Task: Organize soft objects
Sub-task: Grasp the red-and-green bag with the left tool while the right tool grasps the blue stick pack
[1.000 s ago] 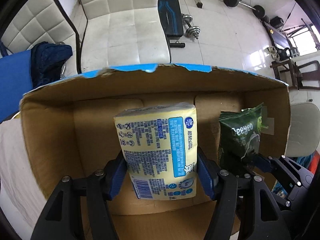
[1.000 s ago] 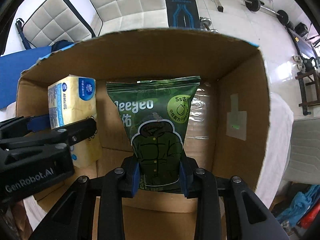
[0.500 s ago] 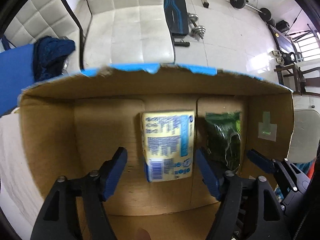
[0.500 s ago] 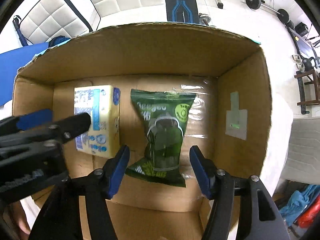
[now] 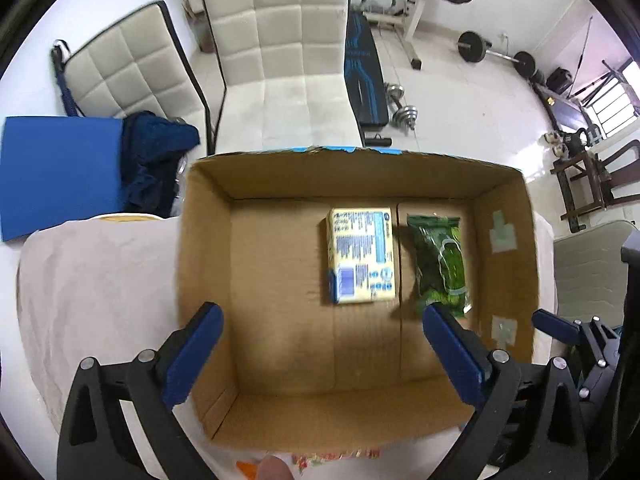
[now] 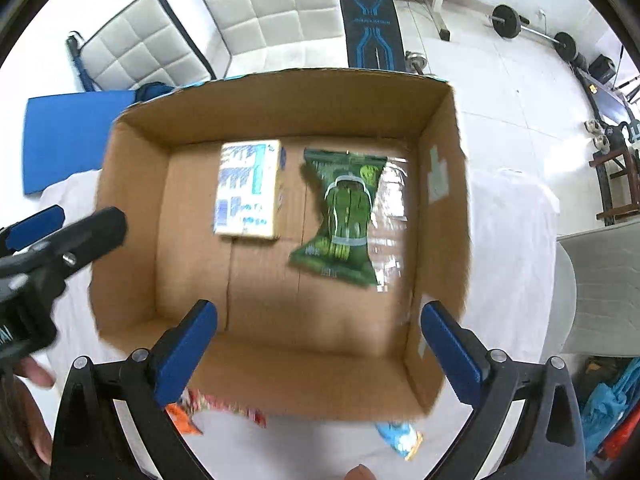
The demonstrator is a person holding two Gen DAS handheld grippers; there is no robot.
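Yellow, block-shaped tissue pack with blue printing [image 5: 362,255] lies flat on the floor of an open brown cardboard box [image 5: 280,176], toward the far right part. Just beside it, to its right, lies a dark green plastic pouch printed with a jacket outline [image 5: 440,264], also flat on the box floor; a narrow strip of cardboard shows between the two. In the right wrist view the same tissue pack [image 6: 249,189] and green pouch [image 6: 342,216] sit side by side, slightly blurred.

Both tools hang above the box's near edge. The left gripper [image 5: 320,356] has its blue-padded fingers spread wide, holding nothing. The right gripper [image 6: 320,352] is likewise spread wide and empty.

The box rests on a white cloth-covered surface [image 5: 100,280]. Beyond it stand white quilted cushioned chairs [image 5: 280,48], a blue mat [image 5: 60,172] and barbell weights [image 5: 492,54] on a pale tiled floor.
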